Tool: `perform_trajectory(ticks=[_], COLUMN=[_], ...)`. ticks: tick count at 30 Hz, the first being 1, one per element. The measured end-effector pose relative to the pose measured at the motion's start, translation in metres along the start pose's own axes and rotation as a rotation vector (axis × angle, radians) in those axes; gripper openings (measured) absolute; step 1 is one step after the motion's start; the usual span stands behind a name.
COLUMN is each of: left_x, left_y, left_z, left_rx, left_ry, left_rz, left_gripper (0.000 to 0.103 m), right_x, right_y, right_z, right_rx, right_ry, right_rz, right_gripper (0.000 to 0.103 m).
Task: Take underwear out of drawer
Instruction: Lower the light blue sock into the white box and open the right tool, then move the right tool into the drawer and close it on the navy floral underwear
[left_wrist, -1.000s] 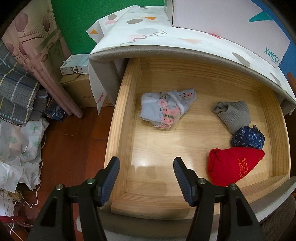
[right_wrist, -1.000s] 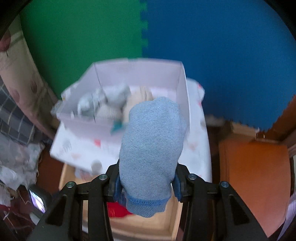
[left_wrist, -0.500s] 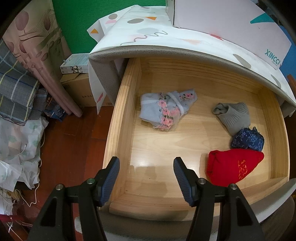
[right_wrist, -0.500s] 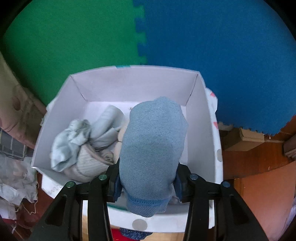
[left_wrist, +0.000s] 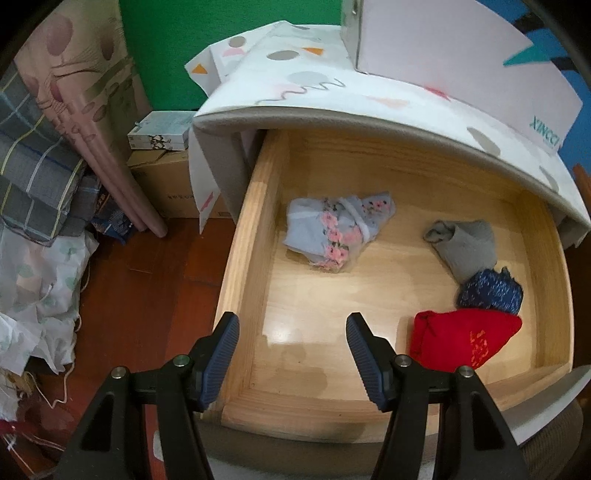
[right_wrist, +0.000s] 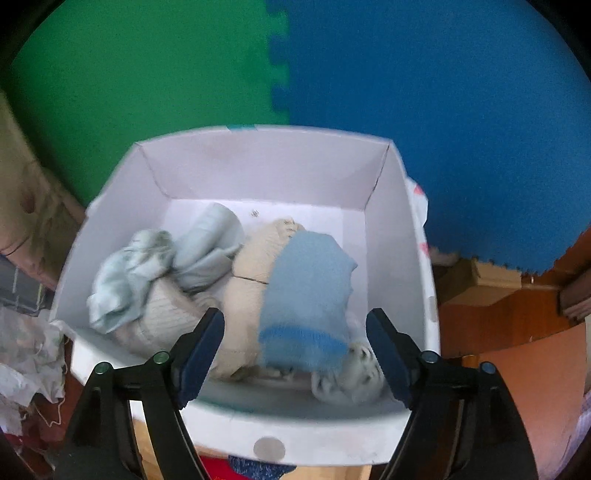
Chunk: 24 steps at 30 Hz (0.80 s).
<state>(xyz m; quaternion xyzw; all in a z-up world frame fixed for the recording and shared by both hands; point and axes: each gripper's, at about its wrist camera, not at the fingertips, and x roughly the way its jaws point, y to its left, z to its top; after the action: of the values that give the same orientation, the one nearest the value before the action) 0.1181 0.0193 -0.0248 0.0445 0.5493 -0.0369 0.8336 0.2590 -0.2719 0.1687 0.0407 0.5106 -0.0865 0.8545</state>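
The wooden drawer (left_wrist: 251, 236) stands pulled out. In it lie a pale blue floral piece (left_wrist: 334, 230), a grey piece (left_wrist: 467, 247), a dark blue speckled piece (left_wrist: 489, 291) and a red piece (left_wrist: 463, 339). My left gripper (left_wrist: 291, 347) hovers open over the drawer's near left corner, nothing between its fingers. Above the white box (right_wrist: 258, 173), my right gripper (right_wrist: 295, 343) has its jaws opening. The light blue underwear (right_wrist: 306, 299) drops free between them onto the pale garments (right_wrist: 147, 273) in the box.
The white box (left_wrist: 461, 55) sits on the patterned dresser top (left_wrist: 314, 88). Left of the drawer are a cardboard box (left_wrist: 166, 188), rolled pink mats (left_wrist: 92, 122) and piled cloth (left_wrist: 33, 184) on the wooden floor. Green and blue foam wall panels stand behind.
My right gripper moved forward and down over the white box, then opened and let go of the light blue underwear, which fell into the box. The left gripper stayed still.
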Motion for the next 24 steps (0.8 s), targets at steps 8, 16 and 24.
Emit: perform_trajectory(ticks=[8, 16, 24], left_x=[-0.005, -0.010, -0.008], left_y=[0.003, 0.010, 0.013], left_z=[-0.001, -0.002, -0.001], left_rx=[-0.015, -0.045, -0.053], left_ry=[-0.023, -0.043, -0.033], left_rz=[-0.009, -0.001, 0.000], left_gripper=[0.062, 0.062, 0.062], right_x=[-0.060, 0.017, 0.096], right_y=[0.020, 0.045, 0.064], right_z=[-0.077, -0.180, -0.212], right_rx=[-0.096, -0.136, -0.094], right_ry=[-0.024, 0.242, 0.371], right_rz=[0.100, 0.102, 0.059], right_gripper=[0.087, 0.087, 0.083])
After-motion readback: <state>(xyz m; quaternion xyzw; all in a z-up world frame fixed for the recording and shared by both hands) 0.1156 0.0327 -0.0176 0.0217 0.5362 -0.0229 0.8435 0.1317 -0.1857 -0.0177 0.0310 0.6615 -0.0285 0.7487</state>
